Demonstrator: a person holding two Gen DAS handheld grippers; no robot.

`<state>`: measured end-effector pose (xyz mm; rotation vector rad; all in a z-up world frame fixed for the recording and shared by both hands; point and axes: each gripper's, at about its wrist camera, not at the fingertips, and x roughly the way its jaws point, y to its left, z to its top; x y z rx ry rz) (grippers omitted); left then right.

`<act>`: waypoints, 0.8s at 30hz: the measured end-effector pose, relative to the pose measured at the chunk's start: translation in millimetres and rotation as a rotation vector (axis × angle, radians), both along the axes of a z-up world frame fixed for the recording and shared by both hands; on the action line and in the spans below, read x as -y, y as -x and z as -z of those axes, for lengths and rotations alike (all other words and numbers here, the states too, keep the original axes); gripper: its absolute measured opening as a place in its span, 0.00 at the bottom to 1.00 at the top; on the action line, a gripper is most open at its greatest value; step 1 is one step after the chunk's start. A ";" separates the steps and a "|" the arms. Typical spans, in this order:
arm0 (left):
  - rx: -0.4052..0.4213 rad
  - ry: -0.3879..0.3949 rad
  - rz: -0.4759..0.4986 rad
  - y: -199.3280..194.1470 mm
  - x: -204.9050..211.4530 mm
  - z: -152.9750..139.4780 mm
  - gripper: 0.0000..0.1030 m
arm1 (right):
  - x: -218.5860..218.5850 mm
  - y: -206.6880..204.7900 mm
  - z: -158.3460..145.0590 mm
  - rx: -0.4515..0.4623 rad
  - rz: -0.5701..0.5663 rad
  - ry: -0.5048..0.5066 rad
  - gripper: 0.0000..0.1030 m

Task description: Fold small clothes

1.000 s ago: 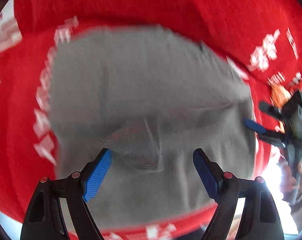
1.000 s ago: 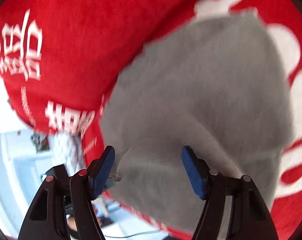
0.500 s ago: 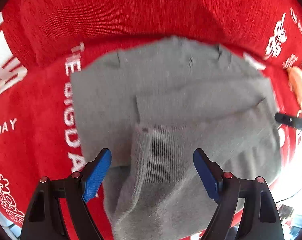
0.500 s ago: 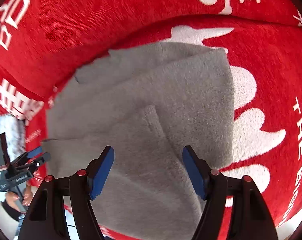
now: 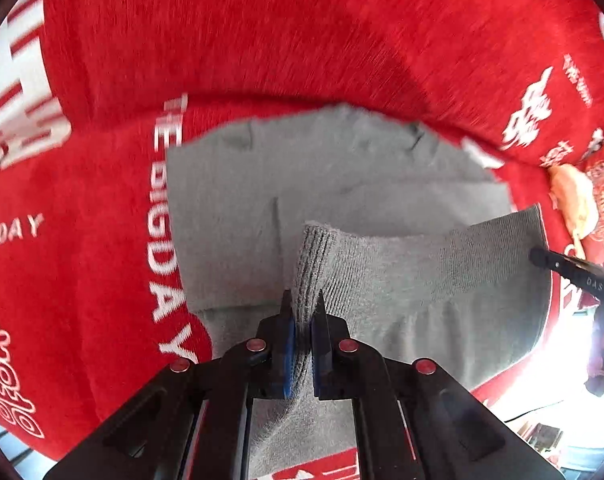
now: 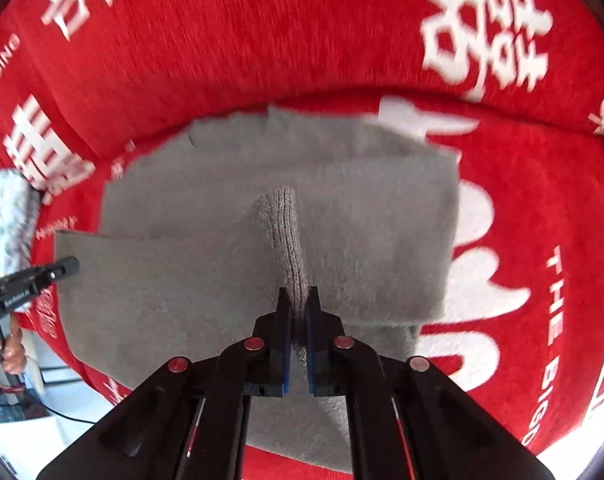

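Two hand-held grippers are pinching the near edge of a grey knit garment (image 5: 342, 184) that is lying on a red cloth (image 5: 261, 32) printed with white characters and the words "THE BIG DAY". The left gripper (image 5: 302, 300), its jaws having just been closing, is now clamping a ribbed fold of the knit between its blue textured pads (image 5: 289, 344), the ribs bunching into dark vertical grooves. The right gripper (image 6: 297, 296), its jaws likewise having just been closing, is squeezing a narrow ridge of the same ribbed hem, which is standing up in a rounded peak just beyond the fingertips. Between the two pinches the hem is stretching as a taut, flat band across the fuzzy, softer-looking body of the garment, which is resting in squared, overlapping layers farther back. The red cloth is showing a short, brushed nap and is rising in a fold on the far side. At the left edge of the right wrist view, a person's hand (image 6: 5, 352) is gripping the black handle of the other gripper.
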<state>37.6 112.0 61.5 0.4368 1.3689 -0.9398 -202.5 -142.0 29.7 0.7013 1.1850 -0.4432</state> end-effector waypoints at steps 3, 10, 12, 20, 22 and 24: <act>0.039 0.051 0.011 -11.3 13.7 -24.6 0.07 | 14.3 -9.1 -24.4 0.039 0.004 0.039 0.06; 0.107 0.060 -0.043 -60.0 64.8 -0.9 0.07 | 68.1 -65.6 4.2 0.019 0.018 0.059 0.06; 0.108 0.013 -0.056 -69.9 80.5 25.8 0.07 | 83.9 -74.7 27.5 0.012 0.052 0.020 0.06; 0.141 -0.090 -0.086 -77.1 99.9 88.9 0.07 | 108.1 -79.7 95.0 -0.024 0.174 -0.045 0.07; 0.146 -0.100 -0.105 -81.2 97.8 87.1 0.19 | 112.2 -75.1 93.9 -0.015 0.206 -0.057 0.09; 0.203 -0.146 -0.161 -90.4 90.0 81.9 0.63 | 119.2 -67.5 90.7 -0.041 0.253 -0.039 0.17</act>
